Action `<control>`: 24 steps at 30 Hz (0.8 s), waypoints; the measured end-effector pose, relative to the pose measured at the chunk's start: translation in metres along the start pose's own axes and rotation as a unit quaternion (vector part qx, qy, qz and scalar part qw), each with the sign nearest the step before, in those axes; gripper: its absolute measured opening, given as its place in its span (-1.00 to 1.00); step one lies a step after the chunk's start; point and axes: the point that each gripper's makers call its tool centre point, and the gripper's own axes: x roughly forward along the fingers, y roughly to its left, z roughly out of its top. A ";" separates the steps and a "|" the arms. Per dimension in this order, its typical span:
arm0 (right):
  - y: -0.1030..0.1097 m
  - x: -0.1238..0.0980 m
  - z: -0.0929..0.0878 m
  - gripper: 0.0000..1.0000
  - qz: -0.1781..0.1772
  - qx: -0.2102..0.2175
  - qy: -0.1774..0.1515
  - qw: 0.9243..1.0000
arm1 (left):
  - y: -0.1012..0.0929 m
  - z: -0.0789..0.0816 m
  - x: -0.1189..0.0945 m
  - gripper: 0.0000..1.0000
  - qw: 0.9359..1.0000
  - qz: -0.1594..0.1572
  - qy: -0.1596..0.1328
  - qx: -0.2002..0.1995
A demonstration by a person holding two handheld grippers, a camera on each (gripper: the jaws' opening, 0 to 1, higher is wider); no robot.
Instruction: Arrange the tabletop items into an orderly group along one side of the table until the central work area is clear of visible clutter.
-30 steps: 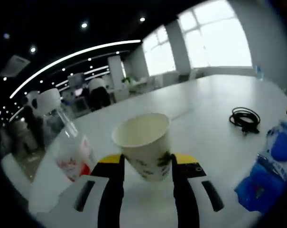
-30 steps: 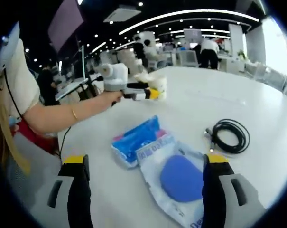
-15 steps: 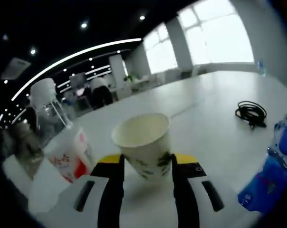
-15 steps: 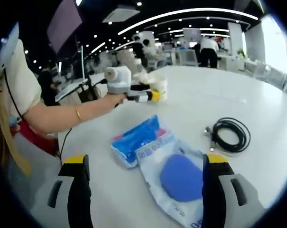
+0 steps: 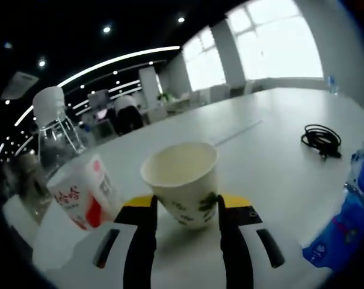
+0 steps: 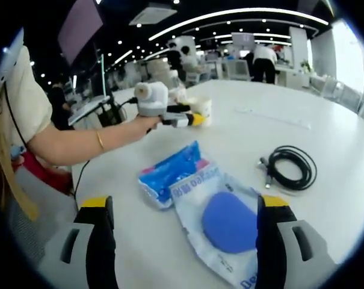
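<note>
Bench (image 6: 350,198): white, office behind.
Left gripper (image 5: 186,208): jaws clamped on paper cup (image 5: 183,180); light, crushable, grip low.
Right gripper (image 6: 185,205): jaws apart.

Bright windows (image 5: 278,42) at 1 o'clock; ceiling light strips (image 6: 230,17) at 12; seated people (image 6: 263,60) and desks beyond the table.

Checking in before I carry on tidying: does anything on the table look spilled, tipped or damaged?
Nothing stands out. The paper cup sits upright and empty between the left gripper jaws, the bottle stands upright, the cable is coiled, and the two blue packets lie flat, overlapping, with no spill on the table.
</note>
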 end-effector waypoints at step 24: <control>-0.006 -0.007 0.016 0.97 -0.005 0.029 -0.033 0.999 | -0.027 0.007 -0.048 0.43 0.999 -0.048 0.014 -0.001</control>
